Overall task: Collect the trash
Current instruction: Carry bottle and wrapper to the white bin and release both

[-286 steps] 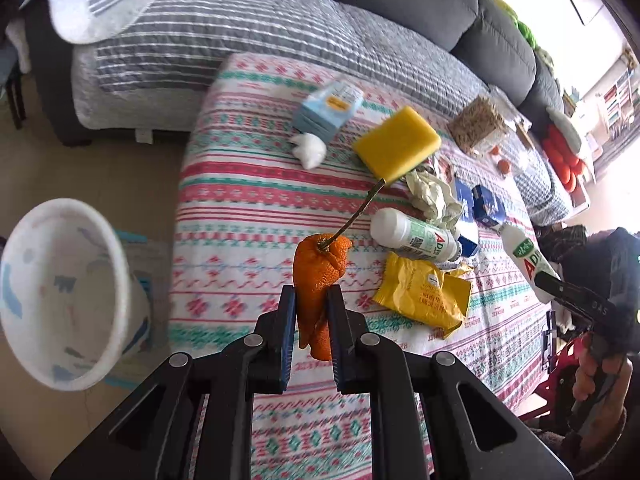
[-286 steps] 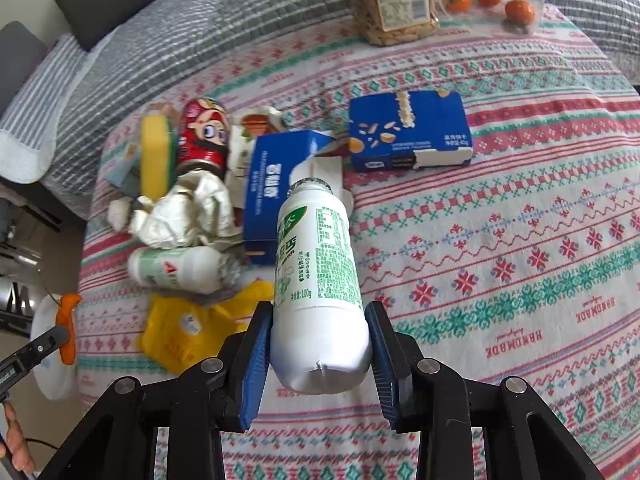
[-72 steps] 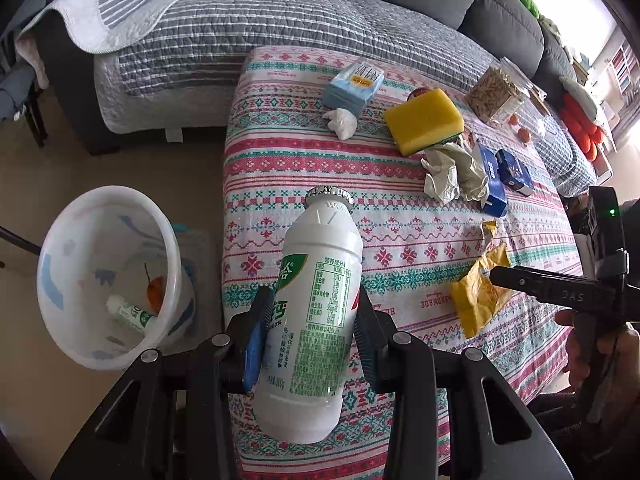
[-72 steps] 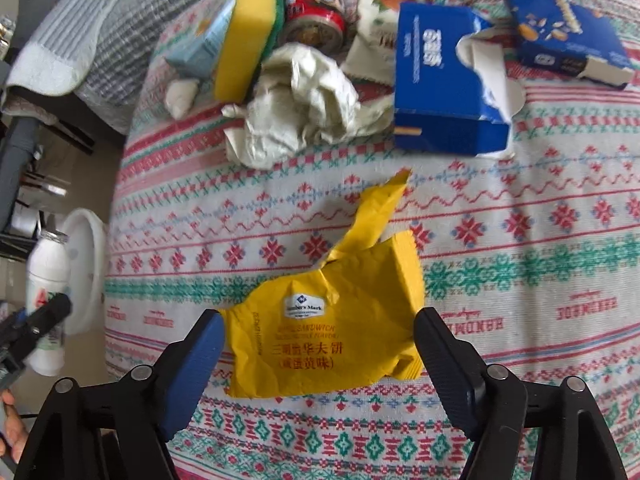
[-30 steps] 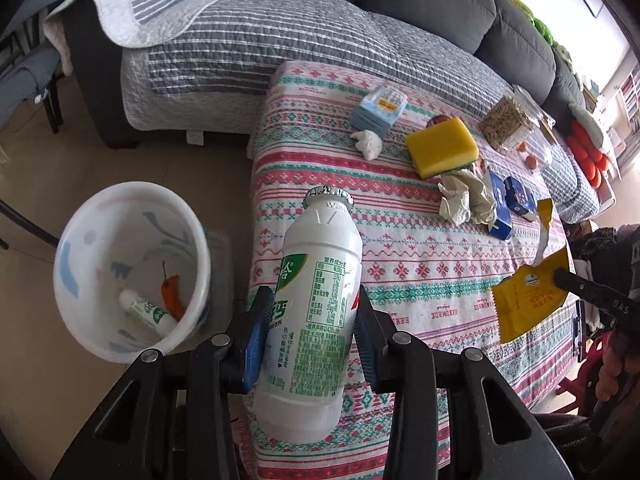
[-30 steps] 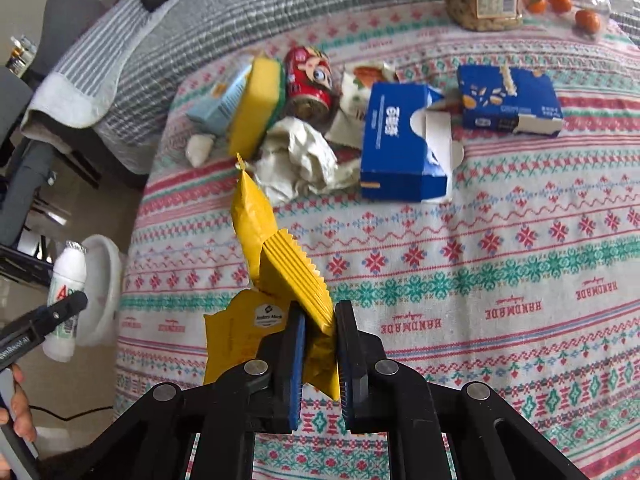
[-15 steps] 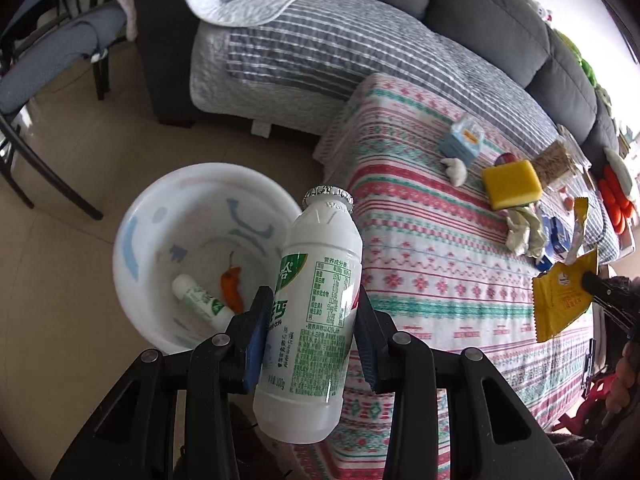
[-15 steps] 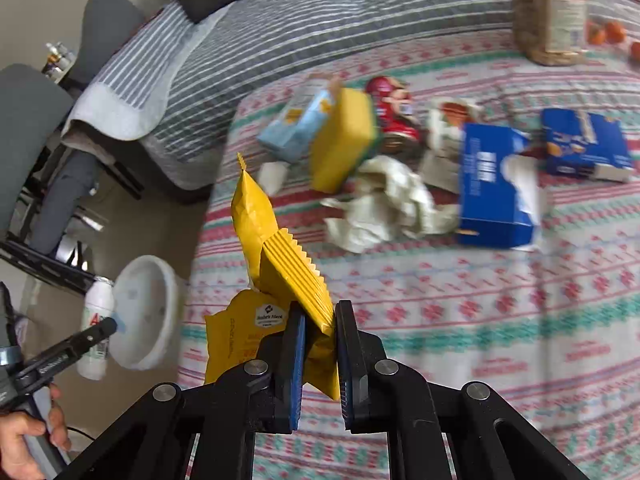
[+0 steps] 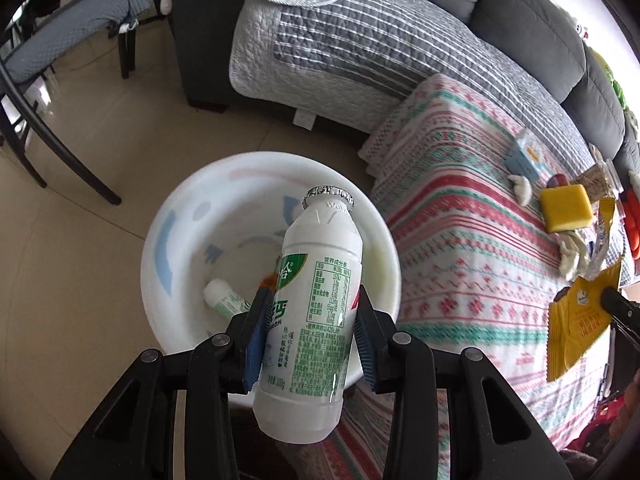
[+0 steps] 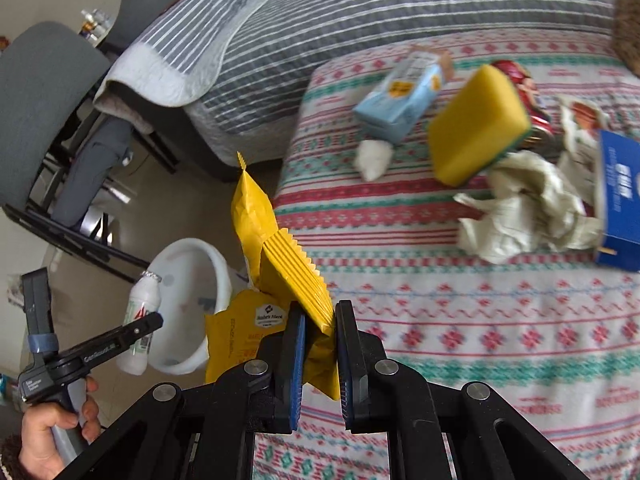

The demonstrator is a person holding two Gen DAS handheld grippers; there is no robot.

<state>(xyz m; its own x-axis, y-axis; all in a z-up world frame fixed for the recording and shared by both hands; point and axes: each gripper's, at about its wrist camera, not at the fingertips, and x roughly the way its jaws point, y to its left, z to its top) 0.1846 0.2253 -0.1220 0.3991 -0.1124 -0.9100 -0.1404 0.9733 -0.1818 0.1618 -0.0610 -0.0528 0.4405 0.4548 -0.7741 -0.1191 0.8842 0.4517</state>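
Observation:
My left gripper (image 9: pixel 310 322) is shut on a white drink bottle (image 9: pixel 316 308) with green print and holds it upright right over the white trash bin (image 9: pixel 192 236) on the floor. A smaller white bottle (image 9: pixel 224 298) and an orange scrap lie in the bin. My right gripper (image 10: pixel 318 338) is shut on a crumpled yellow snack bag (image 10: pixel 276 268) and holds it above the table's left edge. The bottle (image 10: pixel 140 320), bin (image 10: pixel 192 276) and left gripper also show in the right wrist view. The bag (image 9: pixel 576 320) shows at the right of the left wrist view.
The patterned tablecloth (image 10: pixel 460 320) carries a yellow sponge (image 10: pixel 476 124), crumpled paper (image 10: pixel 528 204), a light blue carton (image 10: pixel 404 96), a white wad (image 10: pixel 372 156), a red can (image 10: pixel 524 80) and a blue box (image 10: pixel 618 196). A grey sofa (image 9: pixel 360 48) stands behind. Chairs (image 9: pixel 48 60) stand left of the bin.
My left gripper has carried the bottle left from the table to over the bin. My right gripper has moved left toward the table edge with the yellow bag.

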